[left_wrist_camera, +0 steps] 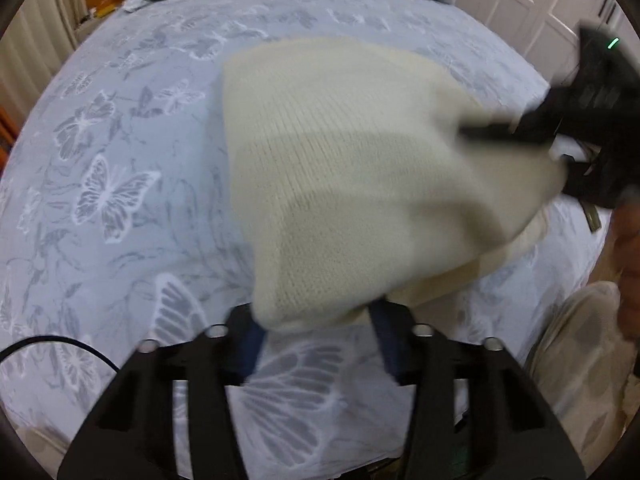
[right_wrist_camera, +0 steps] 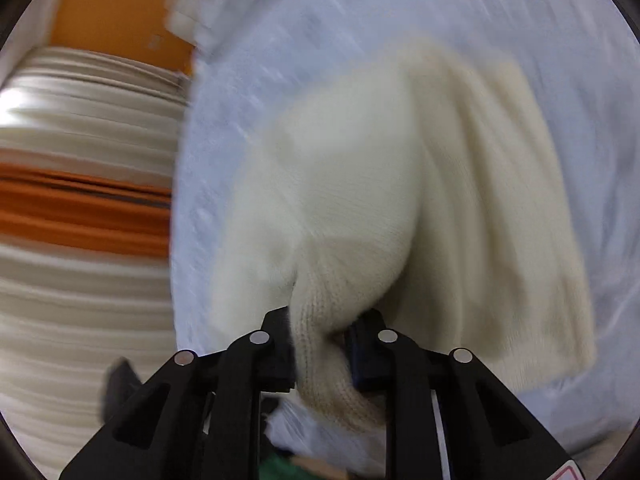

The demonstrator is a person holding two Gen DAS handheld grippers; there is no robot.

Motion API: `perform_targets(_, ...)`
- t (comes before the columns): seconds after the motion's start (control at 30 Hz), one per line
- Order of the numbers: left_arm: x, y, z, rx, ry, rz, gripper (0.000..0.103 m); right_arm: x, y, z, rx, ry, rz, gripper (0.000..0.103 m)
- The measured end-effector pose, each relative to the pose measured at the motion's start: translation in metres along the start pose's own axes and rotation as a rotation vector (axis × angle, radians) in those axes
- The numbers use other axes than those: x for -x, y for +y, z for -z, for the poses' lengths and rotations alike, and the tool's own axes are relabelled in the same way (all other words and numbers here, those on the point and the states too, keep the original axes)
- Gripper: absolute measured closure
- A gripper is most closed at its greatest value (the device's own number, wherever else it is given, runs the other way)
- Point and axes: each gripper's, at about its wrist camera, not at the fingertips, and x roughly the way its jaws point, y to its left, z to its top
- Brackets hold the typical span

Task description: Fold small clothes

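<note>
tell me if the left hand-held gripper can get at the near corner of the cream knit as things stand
Probably yes. The corner of the cream knit already hangs between the open fingers of the left hand-held gripper, nothing in the way. The right hand-held gripper pinches another edge, holding it up off the bed.

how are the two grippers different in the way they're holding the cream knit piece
The right gripper is clamped on a bunched edge of the cream knit piece; the left gripper stands wider, its grip hidden by the cloth. The right view is blurrier. Both meet the same piece over the butterfly bedsheet.
</note>
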Motion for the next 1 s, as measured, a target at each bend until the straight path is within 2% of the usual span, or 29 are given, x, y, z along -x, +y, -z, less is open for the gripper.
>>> perform_targets(0.07, 0.009, 0.005, -0.004, 0.034, -0.017, 0.046, 0.073, 0.038, 0.030, -0.010, 0.082, -0.111, -0.039, 0.088)
perform_targets(0.1, 0.012, 0.005, -0.005, 0.040, -0.023, 0.072, 0.073, 0.061, 0.044, -0.012, 0.135, -0.168, -0.027, 0.088)
perform_targets(0.17, 0.013, -0.002, -0.008, 0.020, -0.035, 0.081, 0.073, 0.076, 0.042, -0.014, 0.172, -0.205, 0.028, 0.088)
perform_targets(0.2, 0.009, -0.007, -0.009, 0.008, -0.027, 0.075, 0.073, 0.076, 0.030, -0.013, 0.164, -0.197, 0.079, 0.088)
perform_targets(0.23, 0.005, -0.010, -0.010, 0.005, -0.018, 0.067, 0.073, 0.064, 0.004, -0.011, 0.138, -0.156, 0.189, 0.088)
perform_targets(0.3, -0.011, -0.014, -0.008, 0.013, 0.022, 0.051, 0.073, 0.032, -0.044, -0.005, 0.068, -0.048, 0.310, 0.087)
perform_targets(0.33, -0.022, -0.015, -0.006, 0.022, 0.059, 0.033, 0.073, 0.016, -0.069, 0.001, 0.006, 0.006, 0.328, 0.087)
perform_targets(0.37, -0.027, -0.015, -0.004, 0.028, 0.079, 0.024, 0.072, 0.014, -0.079, 0.005, -0.032, 0.005, 0.300, 0.086)
perform_targets(0.43, -0.025, -0.018, -0.001, 0.016, 0.075, -0.018, 0.068, 0.025, -0.074, 0.006, -0.074, -0.029, 0.254, 0.077)
perform_targets(0.47, -0.021, -0.021, 0.000, 0.001, 0.065, -0.030, 0.067, 0.031, -0.068, 0.005, -0.070, -0.041, 0.254, 0.076)
perform_targets(0.53, -0.006, -0.026, 0.000, -0.035, 0.043, -0.027, 0.064, 0.049, -0.045, 0.004, -0.007, -0.102, 0.310, 0.076)
perform_targets(0.6, 0.015, -0.027, 0.000, -0.049, 0.010, 0.006, 0.046, 0.065, -0.025, 0.010, 0.059, -0.152, 0.368, 0.076)
perform_targets(0.63, 0.025, -0.027, 0.001, -0.047, -0.009, 0.023, 0.043, 0.073, -0.012, 0.014, 0.099, -0.180, 0.387, 0.076)
perform_targets(0.67, 0.039, -0.026, 0.004, -0.043, -0.035, 0.043, 0.040, 0.081, -0.004, 0.015, 0.128, -0.192, 0.371, 0.076)
perform_targets(0.73, 0.057, -0.023, 0.004, -0.030, -0.061, 0.046, 0.035, 0.076, 0.021, 0.021, 0.186, -0.164, 0.257, 0.088)
perform_targets(0.8, 0.070, -0.015, 0.006, 0.011, -0.081, 0.016, 0.034, 0.063, 0.042, 0.028, 0.234, -0.104, 0.175, 0.095)
perform_targets(0.83, 0.074, -0.010, 0.005, 0.030, -0.084, -0.003, 0.034, 0.049, 0.056, 0.033, 0.272, -0.067, 0.147, 0.095)
perform_targets(0.9, 0.081, 0.005, 0.006, 0.079, -0.080, -0.055, 0.033, 0.026, 0.068, 0.042, 0.309, -0.013, 0.149, 0.095)
perform_targets(0.97, 0.085, 0.019, 0.009, 0.117, -0.069, -0.075, 0.032, -0.029, 0.054, 0.054, 0.307, 0.147, 0.186, 0.096)
perform_targets(1.0, 0.086, 0.026, 0.010, 0.135, -0.067, -0.080, 0.032, -0.057, 0.041, 0.061, 0.324, 0.206, 0.240, 0.101)
